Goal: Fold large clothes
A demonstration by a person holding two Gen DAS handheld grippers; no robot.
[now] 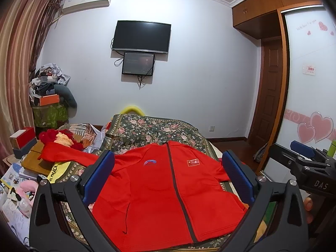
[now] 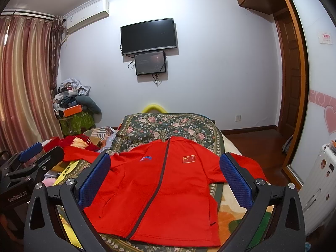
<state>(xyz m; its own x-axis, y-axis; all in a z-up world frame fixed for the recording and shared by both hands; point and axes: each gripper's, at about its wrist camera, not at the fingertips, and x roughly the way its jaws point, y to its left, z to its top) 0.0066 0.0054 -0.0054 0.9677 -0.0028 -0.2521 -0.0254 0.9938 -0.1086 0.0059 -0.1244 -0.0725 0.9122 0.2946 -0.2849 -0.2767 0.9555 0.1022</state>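
Observation:
A red zip-up jacket (image 1: 159, 193) lies flat, front side up, on a floral bedspread (image 1: 151, 128), collar toward the far wall. One sleeve (image 1: 67, 153) stretches out to the left; the other sleeve (image 2: 247, 166) runs off to the right. My left gripper (image 1: 168, 174) hovers open over the jacket's lower half, blue pads wide apart, holding nothing. My right gripper (image 2: 166, 176) is open too, above the same jacket (image 2: 159, 189), nothing between its fingers. Each gripper shows in the other's view: the right gripper (image 1: 302, 155) at the right edge, the left gripper (image 2: 31, 153) at the left.
Cluttered boxes, papers and a red plush pile (image 1: 61, 138) crowd the bed's left side. A heaped laundry stack (image 1: 50, 96) stands by the curtain. Two screens (image 1: 140, 48) hang on the far wall. A wardrobe (image 1: 310, 84) and a white suitcase (image 2: 315, 184) stand right.

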